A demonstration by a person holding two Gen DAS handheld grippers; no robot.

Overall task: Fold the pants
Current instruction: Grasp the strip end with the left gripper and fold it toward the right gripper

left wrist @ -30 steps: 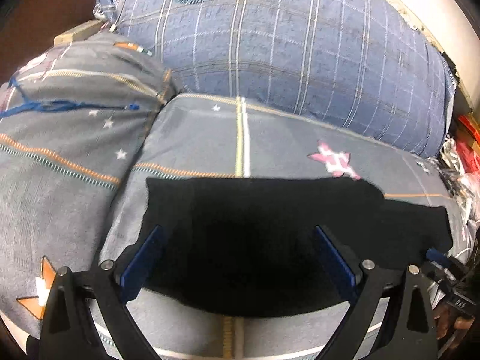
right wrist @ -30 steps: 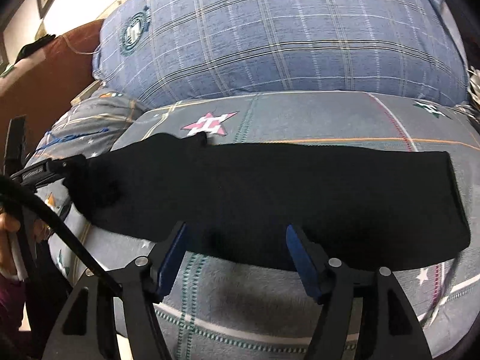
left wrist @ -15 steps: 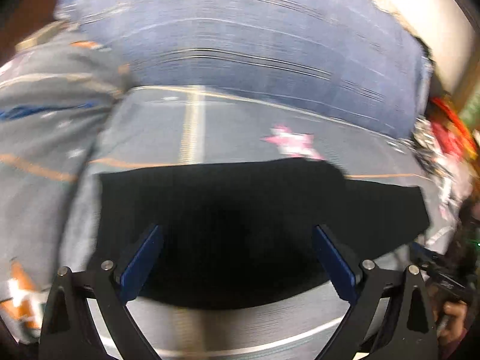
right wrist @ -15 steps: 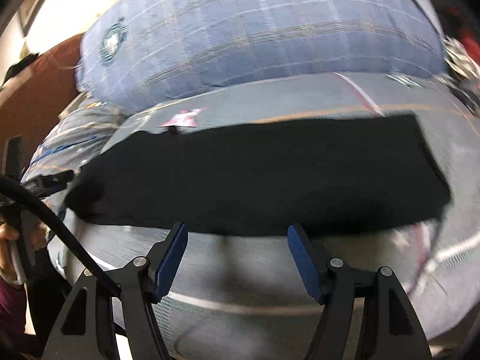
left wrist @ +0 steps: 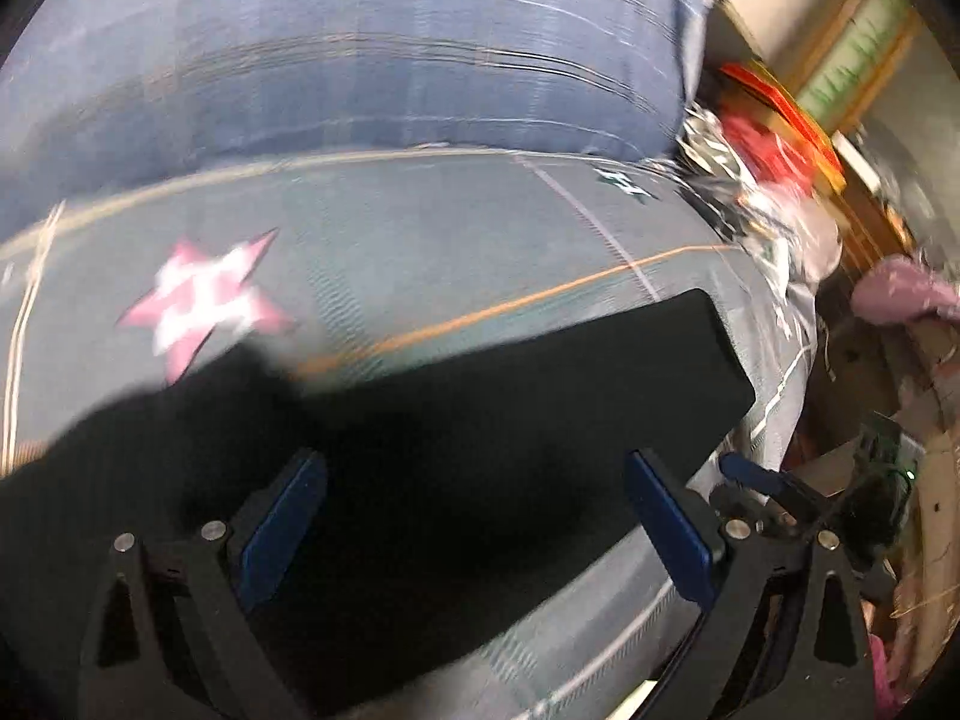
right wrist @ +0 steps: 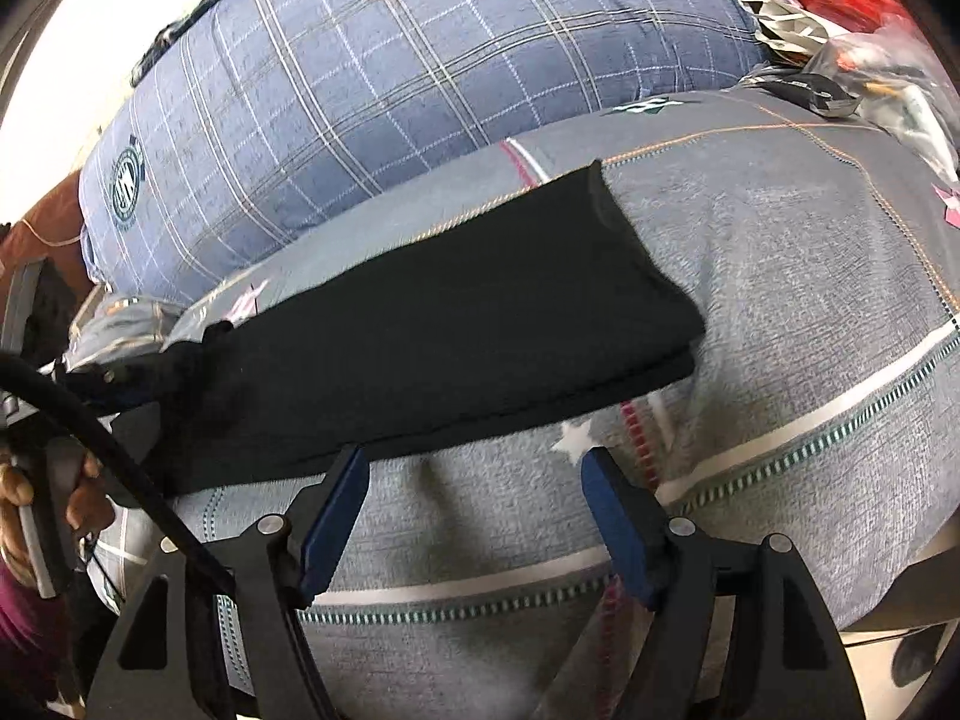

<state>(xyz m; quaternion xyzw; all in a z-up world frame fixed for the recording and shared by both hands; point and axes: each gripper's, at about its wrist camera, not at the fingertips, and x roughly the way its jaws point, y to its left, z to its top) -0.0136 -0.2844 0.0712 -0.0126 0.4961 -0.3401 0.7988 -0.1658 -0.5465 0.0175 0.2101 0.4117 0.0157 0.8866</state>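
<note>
Pants (right wrist: 456, 324) lie as a long doubled strip across your bed (right wrist: 810, 312). Both grippers are empty: left gripper (left wrist: 474, 528) wide open over them, right gripper (right wrist: 474, 516) opening beside the near edge. Risk: pinching one layer only splits the stack.

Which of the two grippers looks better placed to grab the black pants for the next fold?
The right gripper, probably. Its opening jaws sit empty just before the near edge of the black pants, close to the free end. The left gripper hovers open over the middle of the cloth.
</note>
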